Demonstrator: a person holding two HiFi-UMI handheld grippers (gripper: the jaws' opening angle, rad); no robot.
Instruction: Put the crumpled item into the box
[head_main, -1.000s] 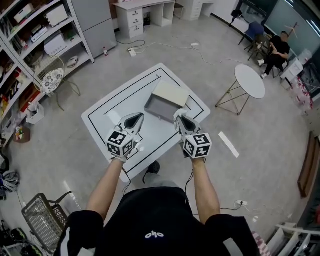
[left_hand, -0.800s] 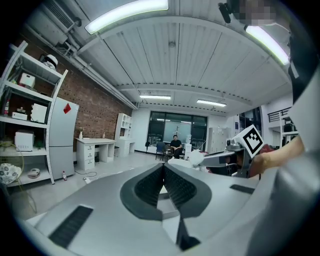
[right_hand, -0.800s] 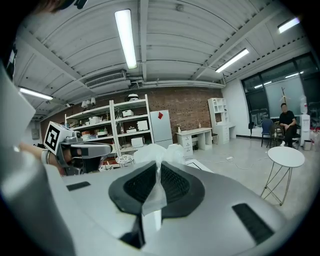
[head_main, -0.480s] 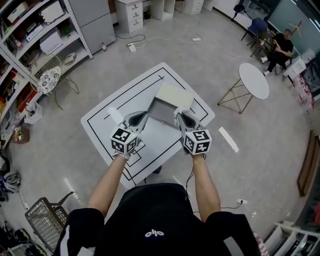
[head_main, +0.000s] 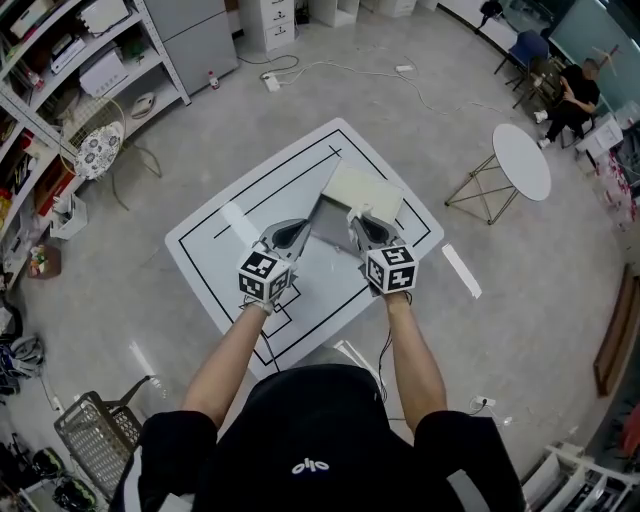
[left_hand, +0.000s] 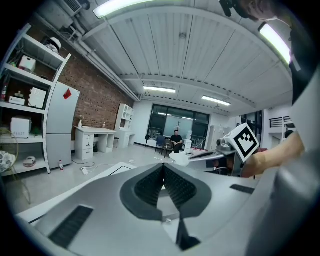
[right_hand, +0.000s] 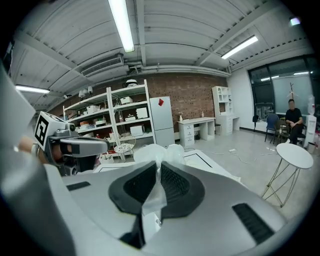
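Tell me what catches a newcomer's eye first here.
The right hand-held gripper is clamped on a crumpled translucent white item, which bulges beyond its jaws. The left hand-held gripper is shut on nothing. Both hang over the white table at the near edge of an open grey box.

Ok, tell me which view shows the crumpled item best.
The right gripper view: the crumpled item, pale and translucent, is pinched in the right gripper and bulges out past its tip. In the head view I can't make it out at that gripper. The left gripper view doesn't show it.
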